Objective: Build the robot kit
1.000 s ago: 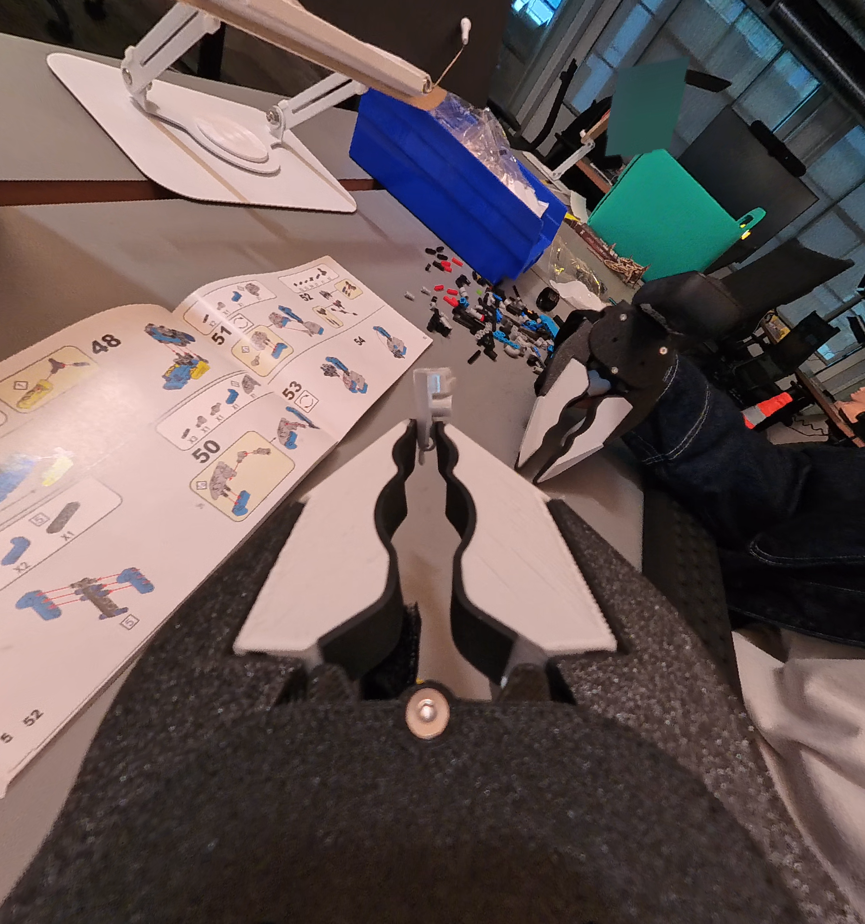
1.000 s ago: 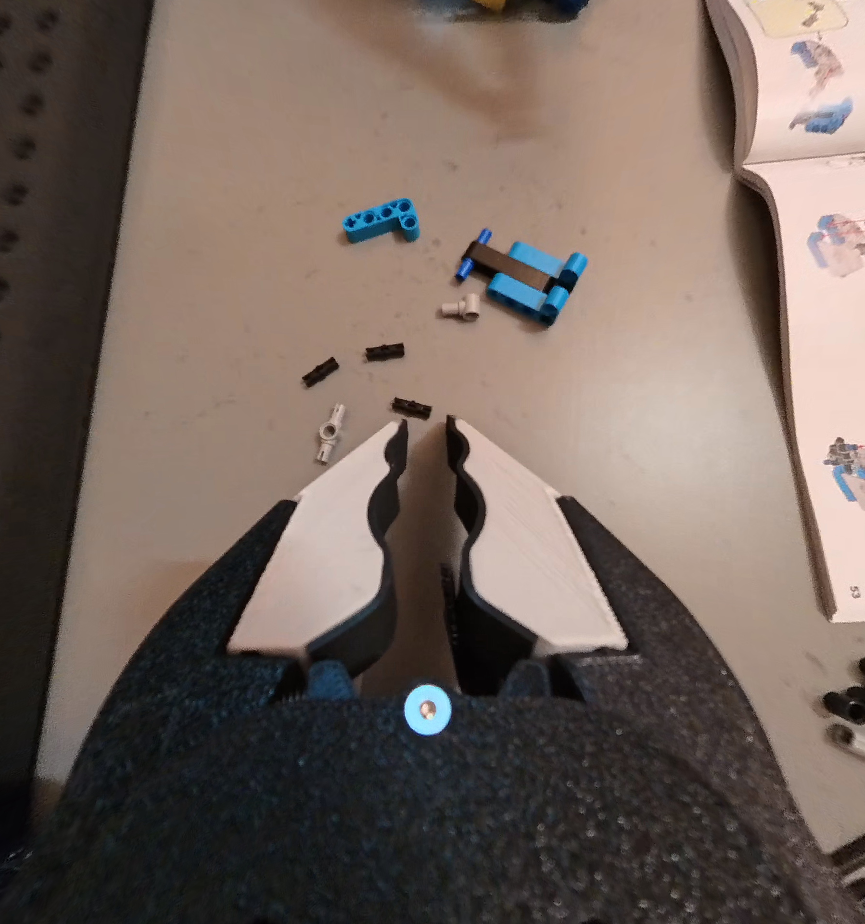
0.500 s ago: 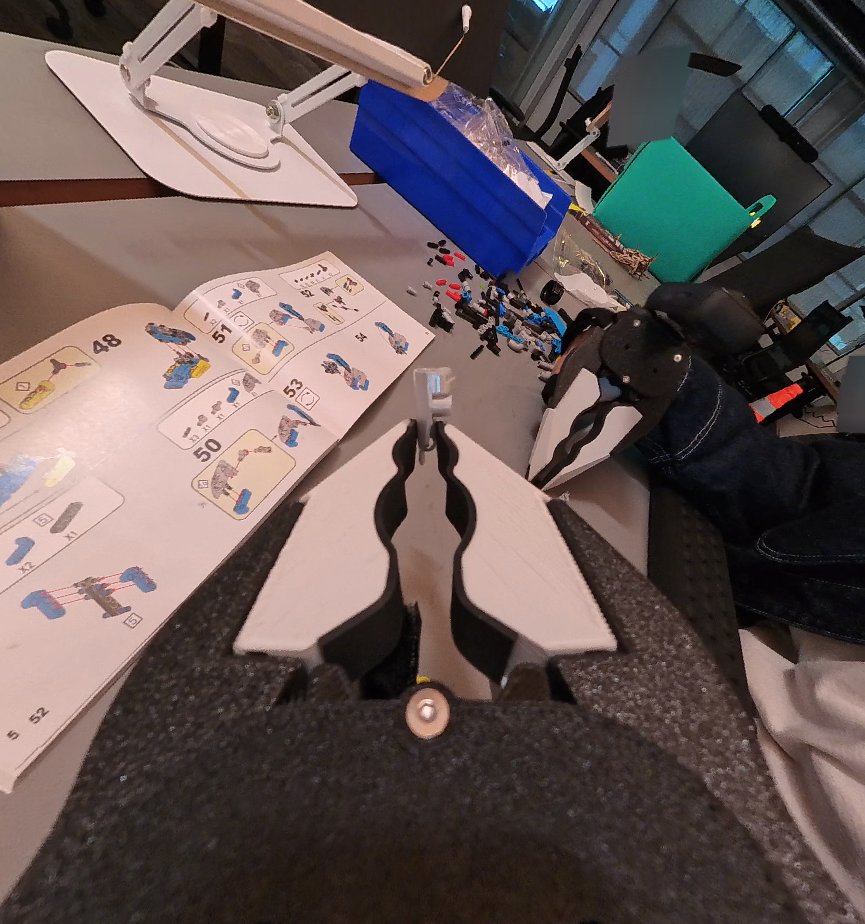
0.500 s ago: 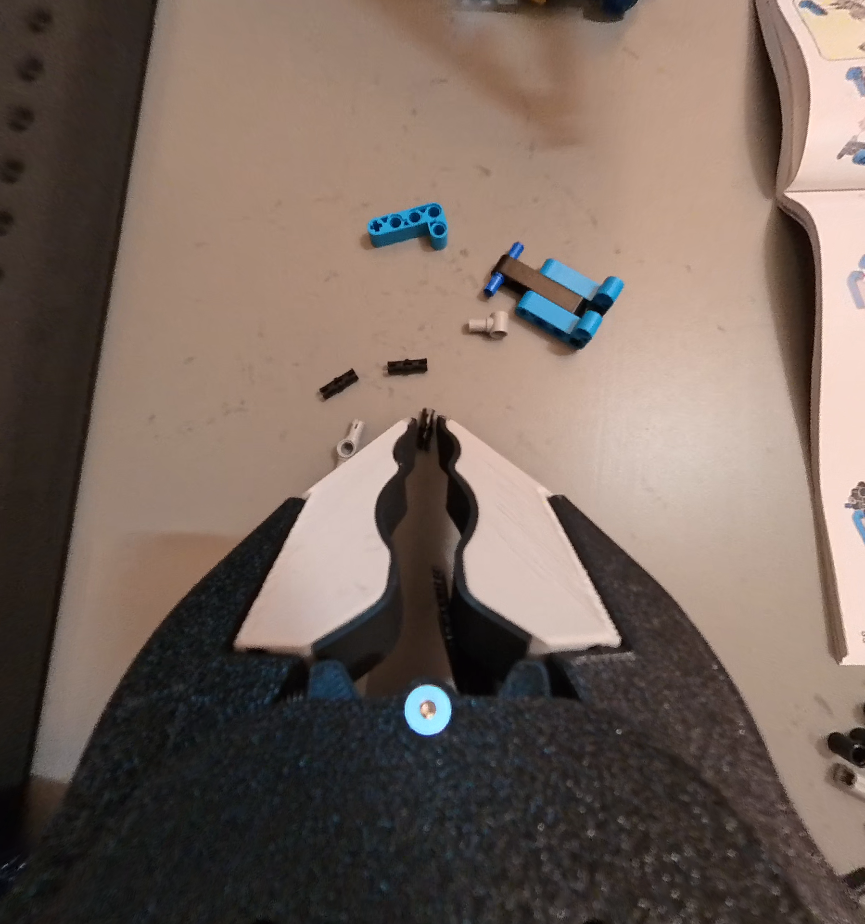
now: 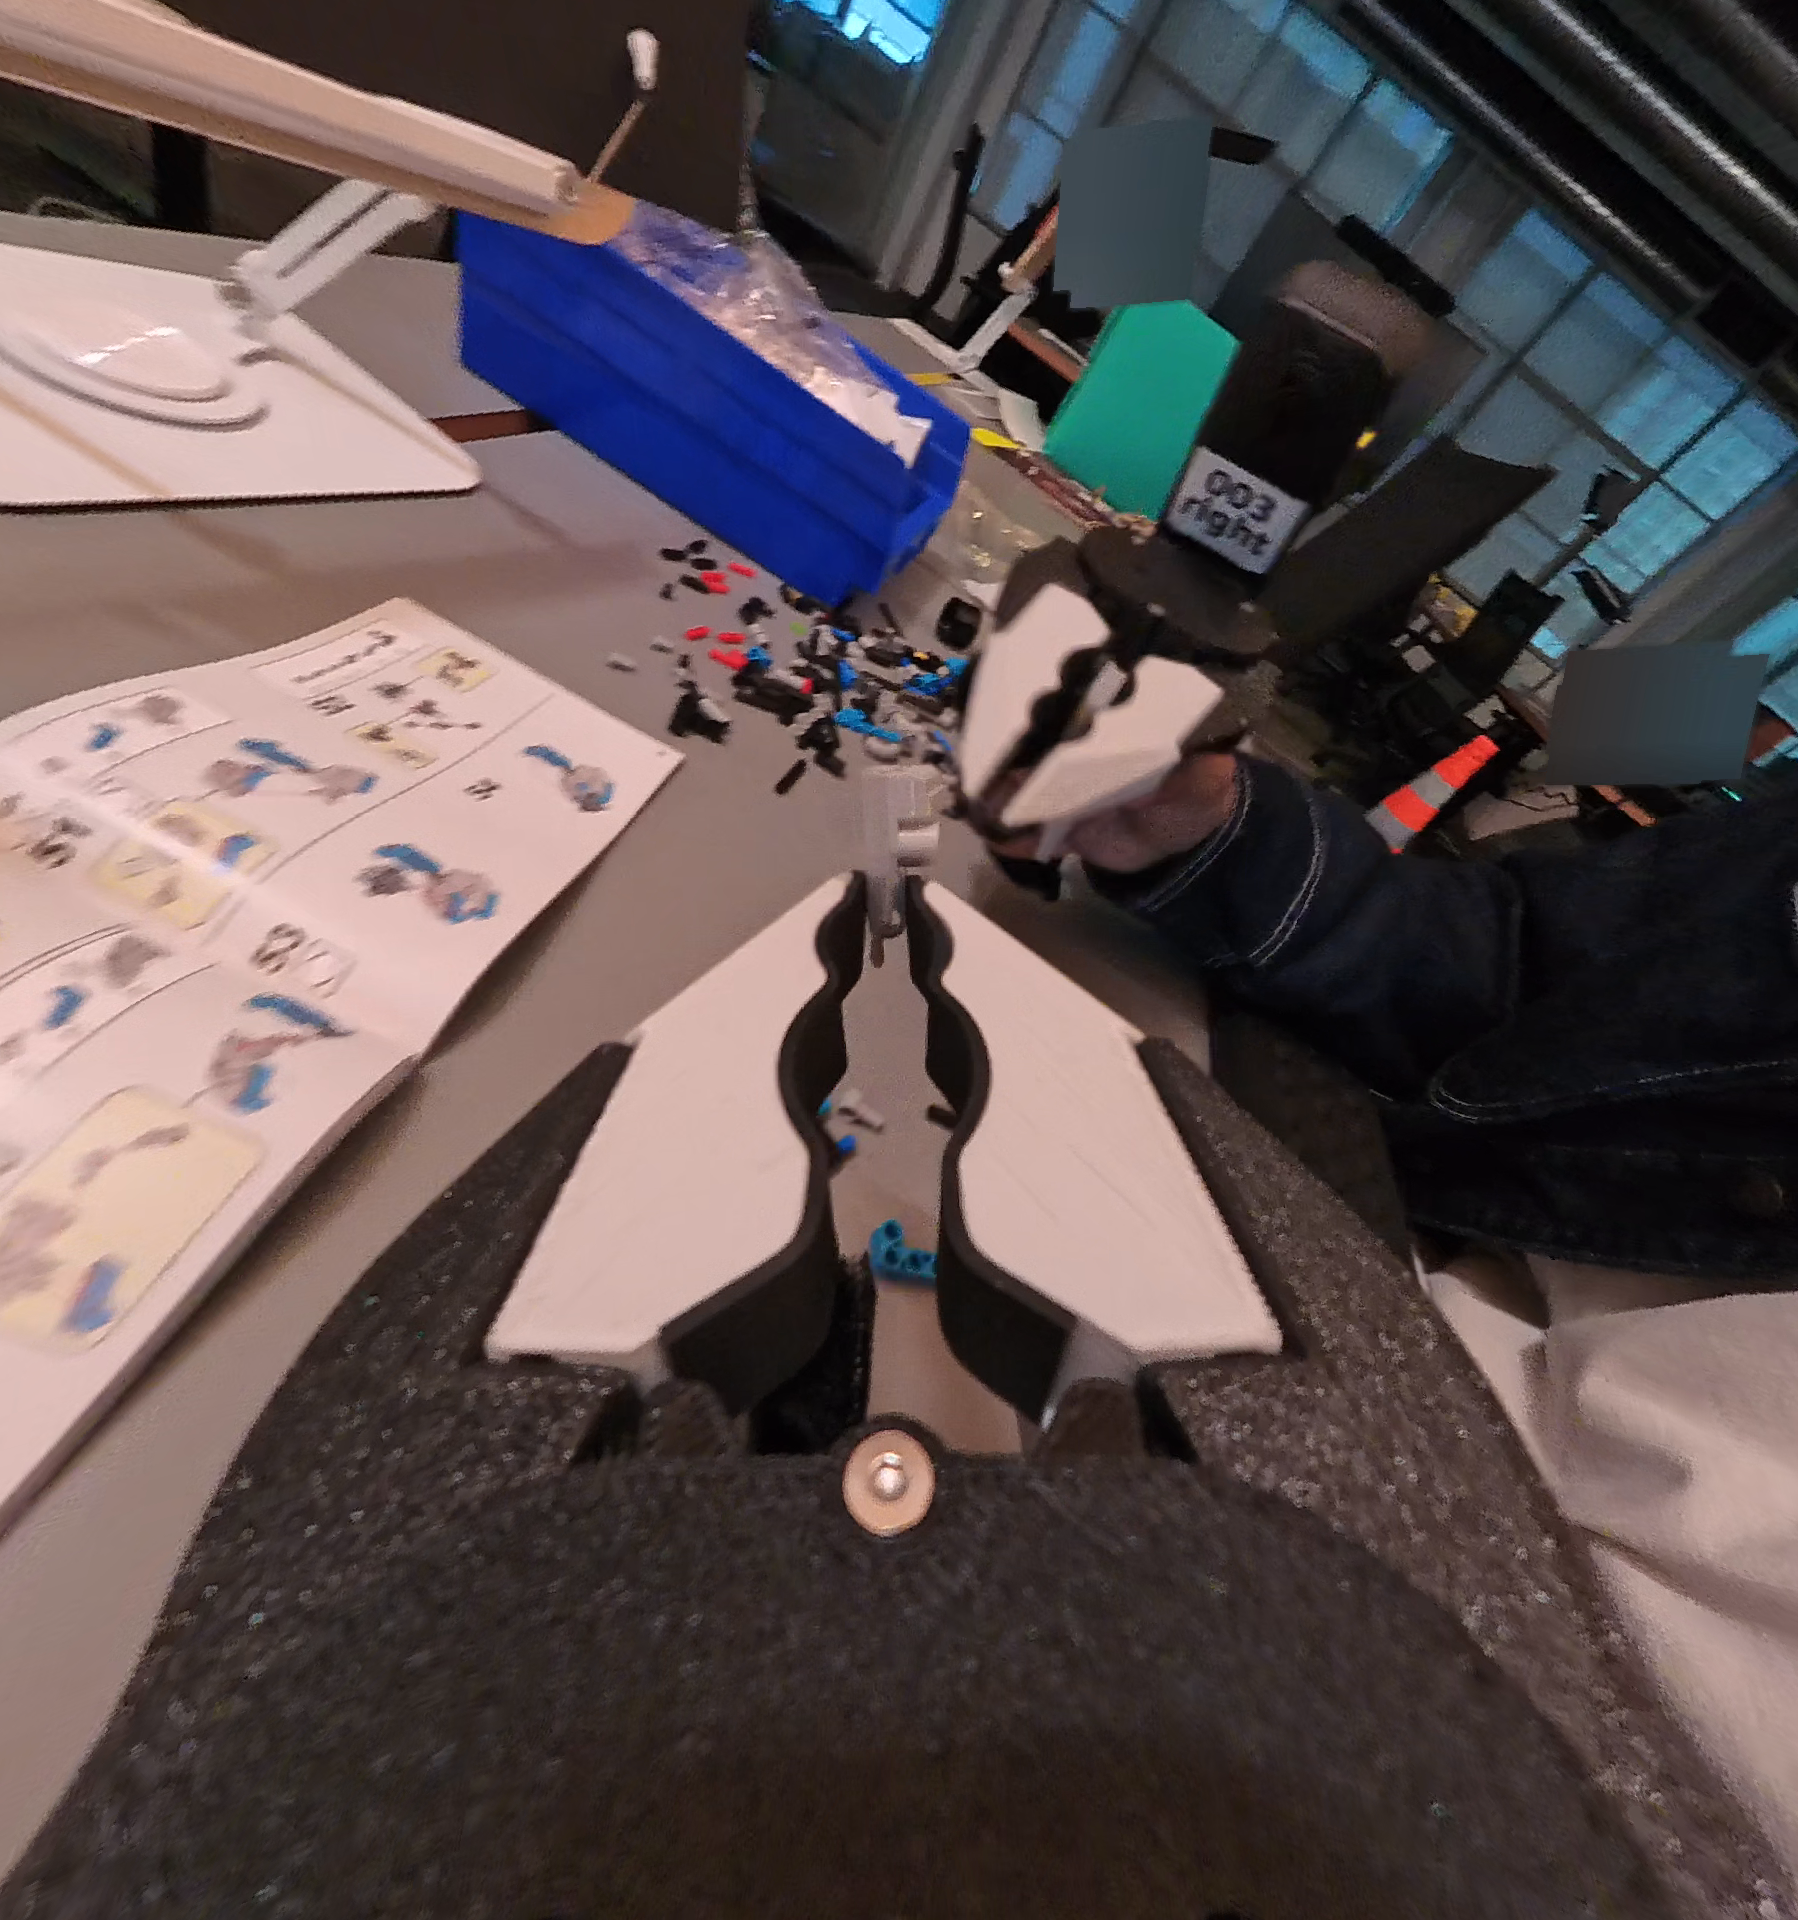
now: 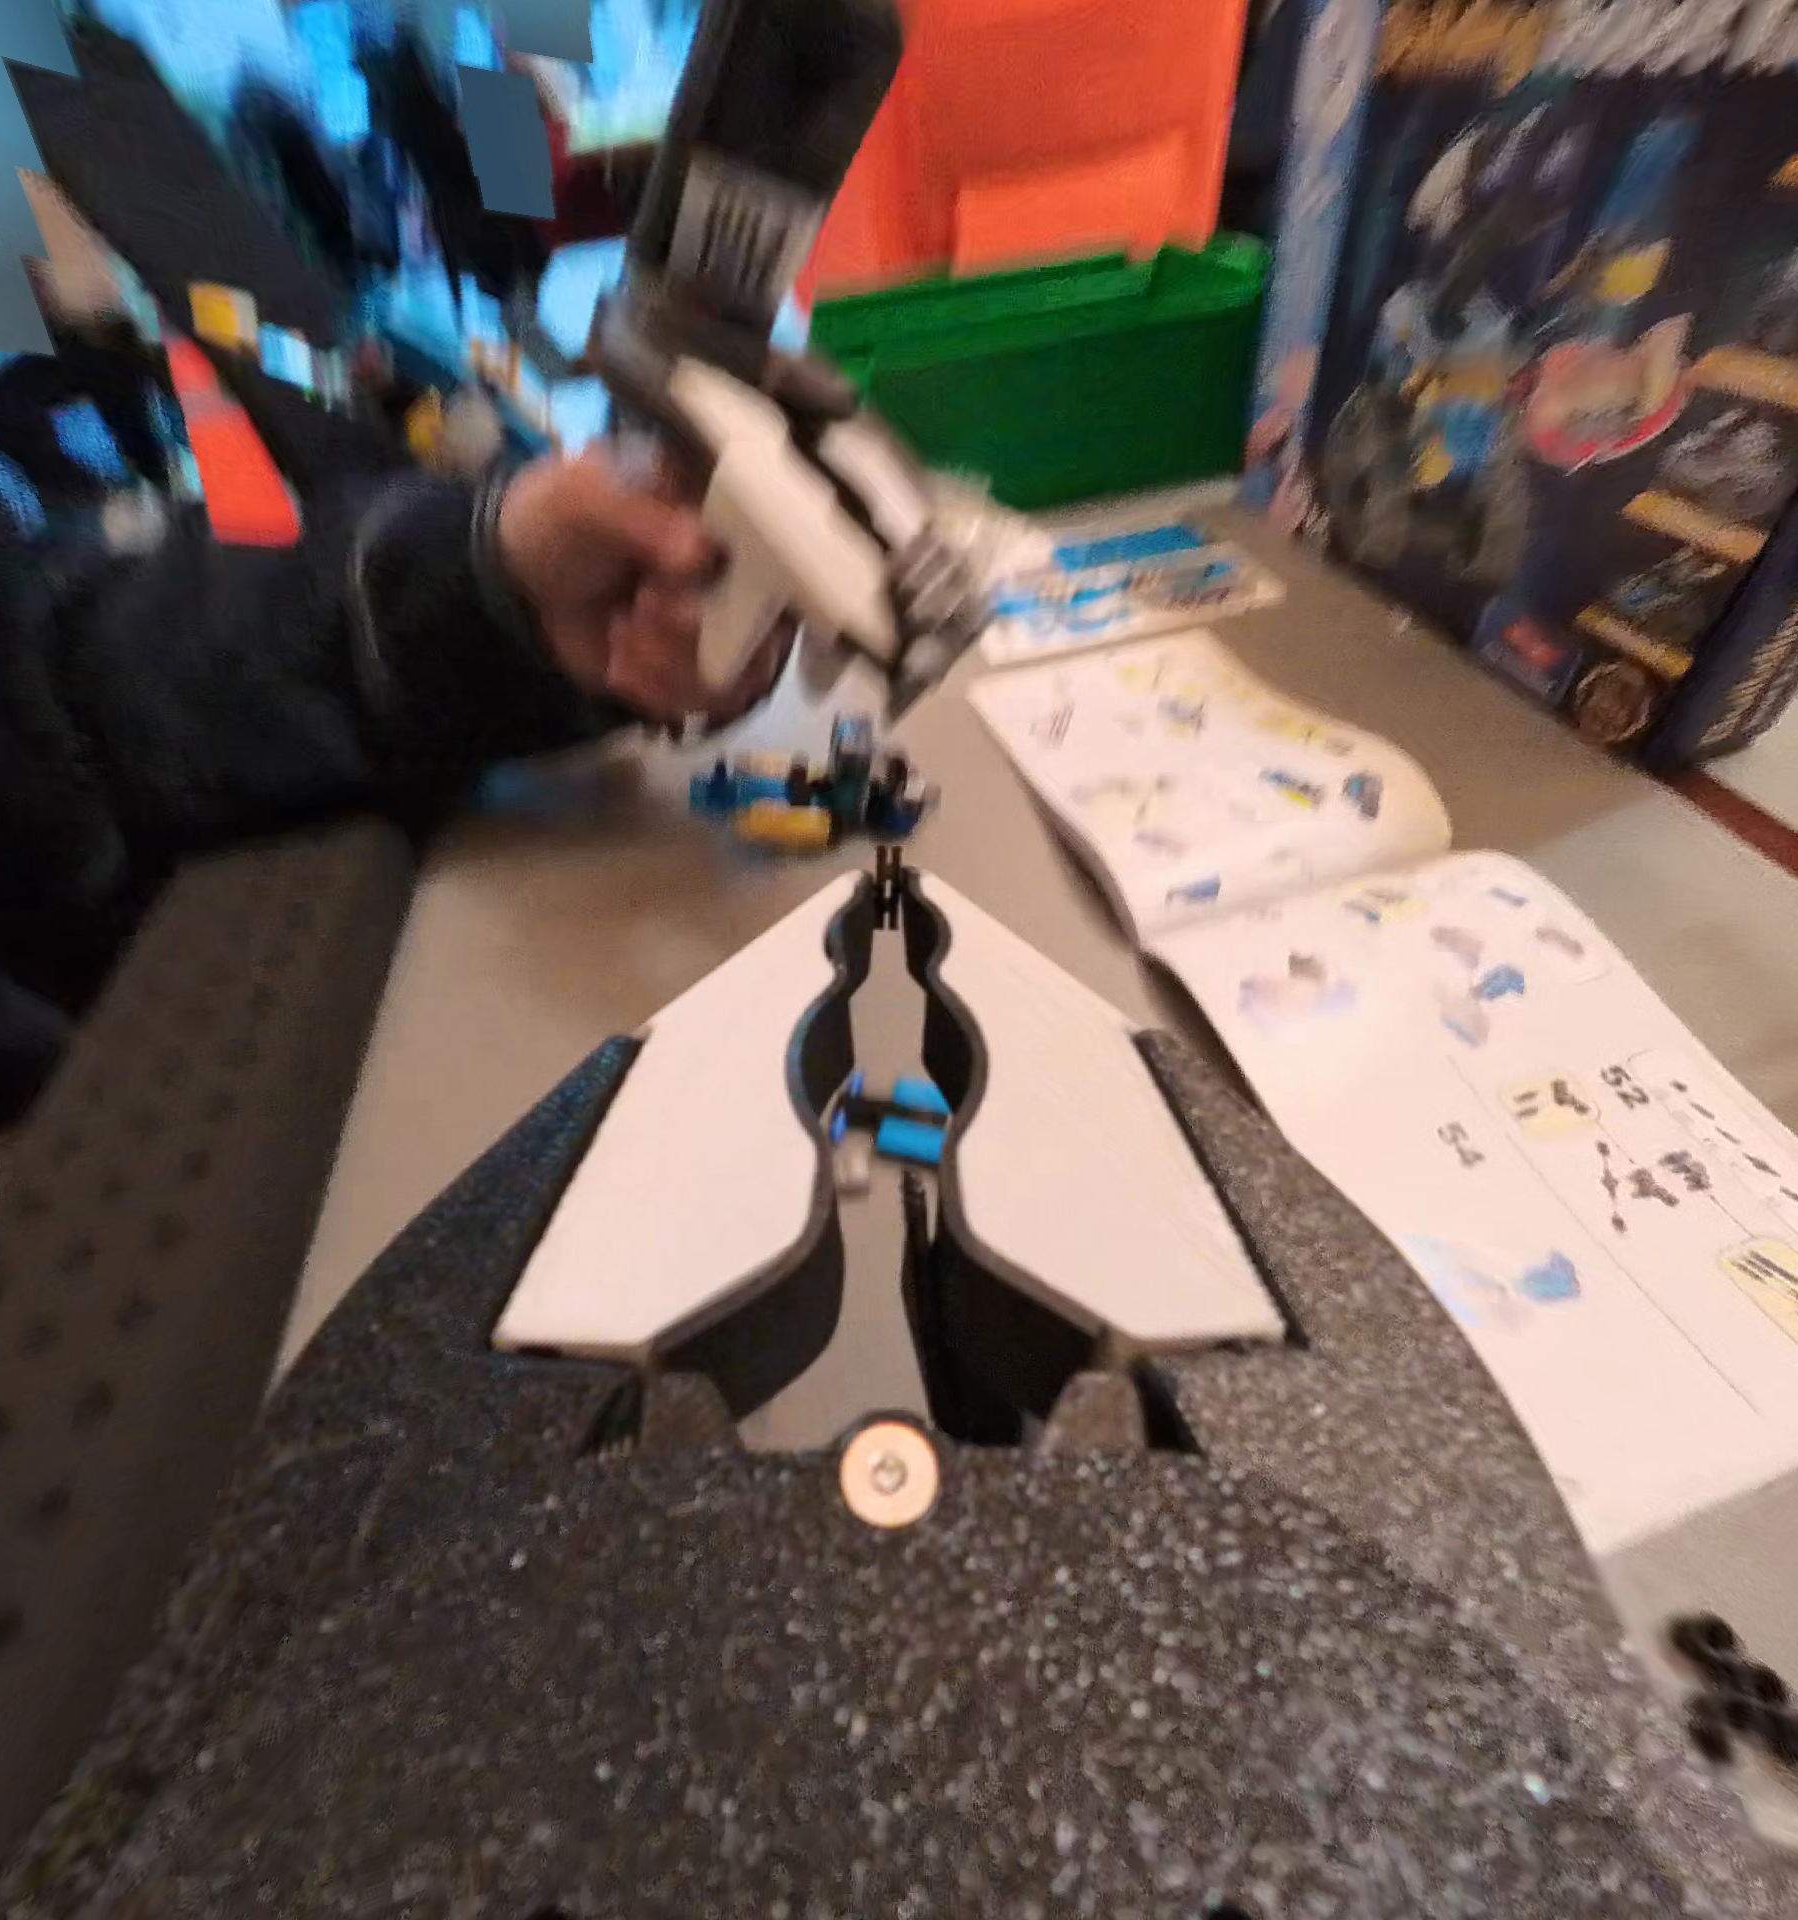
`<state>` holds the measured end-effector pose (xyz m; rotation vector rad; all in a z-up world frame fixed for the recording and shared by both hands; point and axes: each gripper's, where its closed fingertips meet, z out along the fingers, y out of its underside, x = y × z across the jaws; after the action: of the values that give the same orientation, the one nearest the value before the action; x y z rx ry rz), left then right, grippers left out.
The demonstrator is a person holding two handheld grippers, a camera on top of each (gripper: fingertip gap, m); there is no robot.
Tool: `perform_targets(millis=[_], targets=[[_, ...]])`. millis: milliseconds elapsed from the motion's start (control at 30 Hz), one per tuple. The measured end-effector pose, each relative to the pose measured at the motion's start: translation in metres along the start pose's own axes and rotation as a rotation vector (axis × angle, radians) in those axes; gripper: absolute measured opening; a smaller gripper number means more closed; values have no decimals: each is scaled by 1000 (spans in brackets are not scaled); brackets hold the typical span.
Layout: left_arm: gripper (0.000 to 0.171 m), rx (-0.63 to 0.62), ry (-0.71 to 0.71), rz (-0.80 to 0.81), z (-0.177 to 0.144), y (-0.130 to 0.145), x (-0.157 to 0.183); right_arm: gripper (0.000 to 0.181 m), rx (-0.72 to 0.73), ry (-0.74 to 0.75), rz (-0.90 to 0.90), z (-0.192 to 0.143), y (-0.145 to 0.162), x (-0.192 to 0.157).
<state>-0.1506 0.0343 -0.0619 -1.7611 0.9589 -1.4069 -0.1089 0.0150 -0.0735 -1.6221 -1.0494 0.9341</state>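
The left gripper (image 5: pixel 884 896) has its jaws pinched tight on a small light grey connector piece (image 5: pixel 897 831), which sticks up past the tips and is lifted off the grey table (image 5: pixel 521 561). The right gripper (image 6: pixel 887 891) is clamped on a tiny black pin (image 6: pixel 887 875), also up in the air. In the left wrist view the right gripper shows at about 1 o'clock from the grey piece, tips just beside it; can't tell if they actually touch.

Down through the gap between the left fingers you can see a bent light blue beam (image 5: pixel 900 1255) lying on the table, with a couple of tiny bits above it. Through the right gripper's gap there's a small blue and black sub-assembly (image 6: pixel 900 1122).

Further out, in the right wrist view, a blurry blue, black and yellow model (image 6: pixel 812 795) sits on the table at 12 o'clock from the pin, right under the left gripper. An open instruction booklet (image 5: pixel 251 894) lies at 9 o'clock of the left gripper. At 12 o'clock in the left view there's a scattered pile of loose pieces (image 5: pixel 812 675), black, blue and red, and behind it a blue bin (image 5: pixel 687 416) with a clear plastic bag in it. A white stand (image 5: pixel 199 416) sits at 10 o'clock. The right view also shows a green bin (image 6: pixel 1051 374) and a big toy set box (image 6: pixel 1601 364) at 1 to 2 o'clock, all pretty blurry.
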Motion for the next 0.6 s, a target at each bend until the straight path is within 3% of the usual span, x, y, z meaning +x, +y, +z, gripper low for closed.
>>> perform_targets(millis=[67,167,600], targets=[[7,0,29,22,11,3,11,4,131,-8,117,4,-19,1],[7,11,53,33,20,5,20,4,201,-52,266,14,-26,-1],[7,32,106,-42,22,6,19,5,174,-96,321,20,-16,-5]])
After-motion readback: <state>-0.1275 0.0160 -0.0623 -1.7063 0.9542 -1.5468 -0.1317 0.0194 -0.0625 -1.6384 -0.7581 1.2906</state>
